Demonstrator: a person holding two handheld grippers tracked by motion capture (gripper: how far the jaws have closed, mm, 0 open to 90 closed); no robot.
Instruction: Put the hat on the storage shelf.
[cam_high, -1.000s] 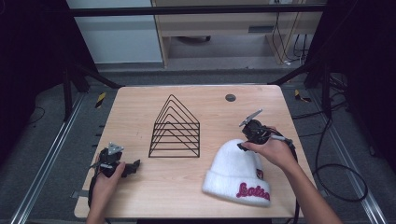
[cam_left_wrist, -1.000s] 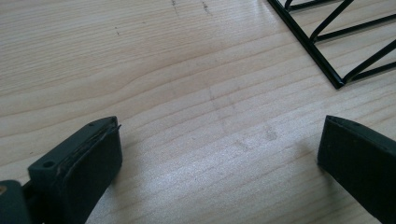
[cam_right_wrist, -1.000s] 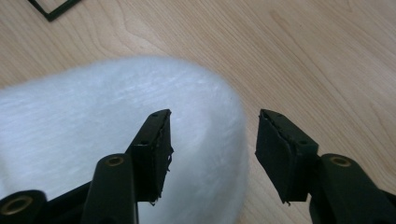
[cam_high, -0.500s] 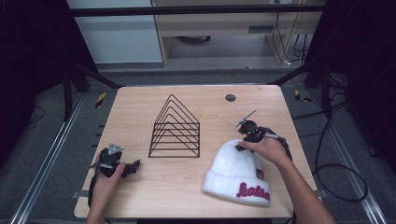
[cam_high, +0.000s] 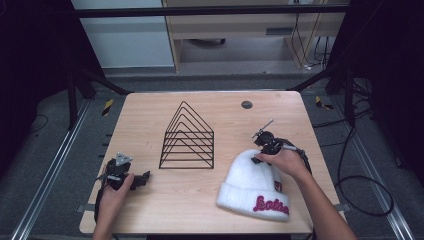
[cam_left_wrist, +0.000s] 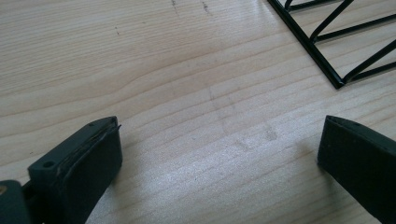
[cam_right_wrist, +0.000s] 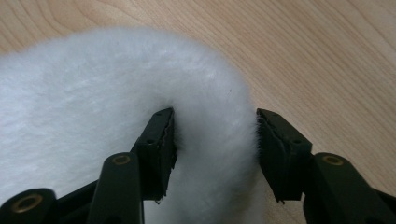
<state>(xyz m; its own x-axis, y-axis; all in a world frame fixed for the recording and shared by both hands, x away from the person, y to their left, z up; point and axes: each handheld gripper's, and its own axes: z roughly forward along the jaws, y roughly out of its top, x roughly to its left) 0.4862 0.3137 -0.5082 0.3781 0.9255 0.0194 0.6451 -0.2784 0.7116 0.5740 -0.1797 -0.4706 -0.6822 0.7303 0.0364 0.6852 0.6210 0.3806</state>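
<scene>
On the pale wood-grain table (cam_high: 150, 115), the right gripper (cam_right_wrist: 215, 140), jaws just closing, pinches the fluffy white beanie's (cam_right_wrist: 93, 93) rounded crown, while the left gripper (cam_left_wrist: 219, 163) rests spread wide near the black wire rack (cam_left_wrist: 336, 42).

The high view looks down over the whole table (cam_high: 150, 115), while both tool views sit close above its wood.

Light wooden bench (cam_high: 150, 110), grain visible. Black wire rack (cam_high: 187, 137) stands mid-bench, left of centre. White fluffy beanie (cam_high: 250, 182) with red lettering lies near right. Small dark round disc (cam_high: 246, 104) far right of centre.
</scene>
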